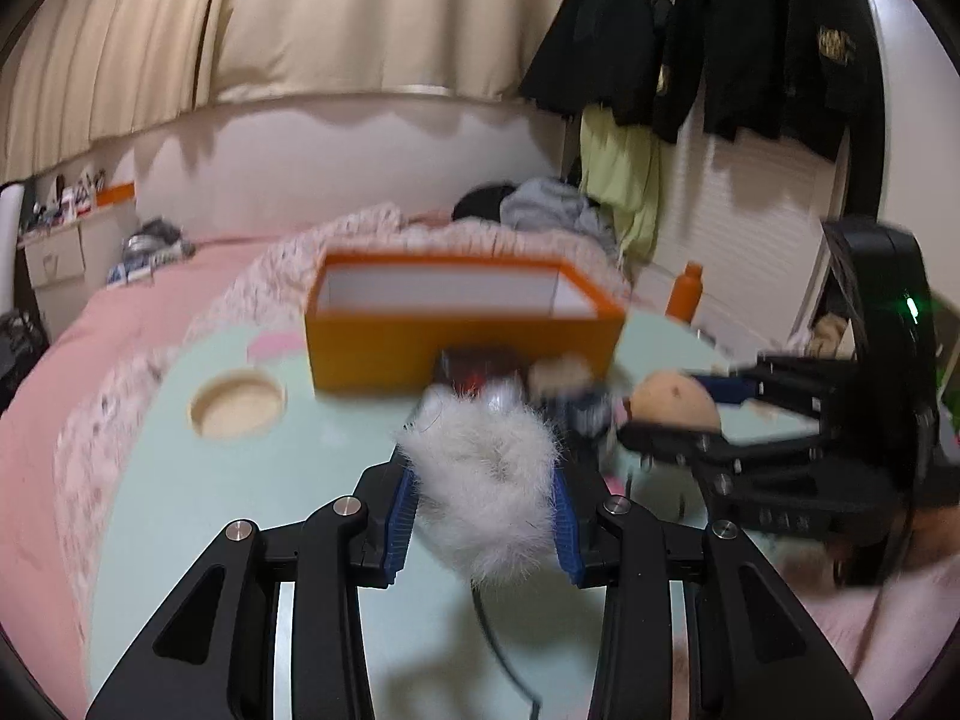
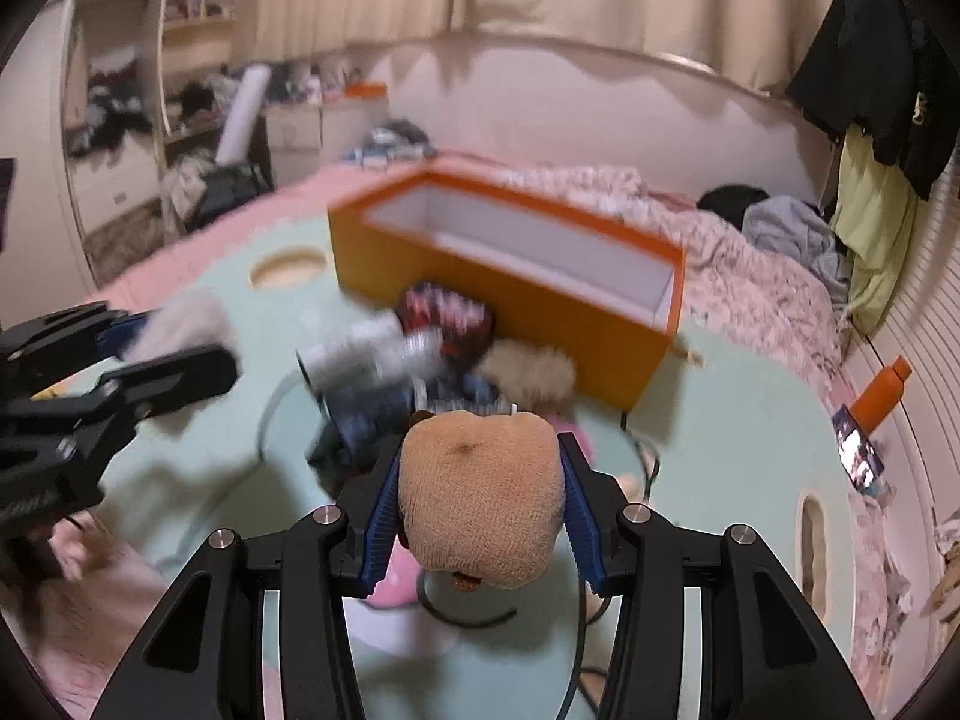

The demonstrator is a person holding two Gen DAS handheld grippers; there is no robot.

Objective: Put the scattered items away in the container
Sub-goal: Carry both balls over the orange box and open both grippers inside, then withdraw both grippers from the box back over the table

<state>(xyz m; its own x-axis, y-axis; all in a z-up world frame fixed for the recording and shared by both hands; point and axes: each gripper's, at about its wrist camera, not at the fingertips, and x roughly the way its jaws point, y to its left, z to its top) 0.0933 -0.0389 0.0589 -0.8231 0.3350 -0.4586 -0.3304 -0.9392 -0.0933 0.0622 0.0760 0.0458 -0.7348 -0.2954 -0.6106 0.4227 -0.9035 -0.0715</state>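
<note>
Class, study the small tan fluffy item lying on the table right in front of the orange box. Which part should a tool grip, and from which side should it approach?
Grip the tan fluffy item across its soft middle, coming from above. The orange box wall stands right behind it, and blurred clutter crowds one side, so a sideways approach looks blocked. Both tools are already full: the left tool holds a white fluffy item, the right tool a tan plush.

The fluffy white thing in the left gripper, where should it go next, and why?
Probably forward, over the orange box. The left gripper is shut on the white furry toy, the box's top is open just ahead, and the toy is not yet above it.
</note>
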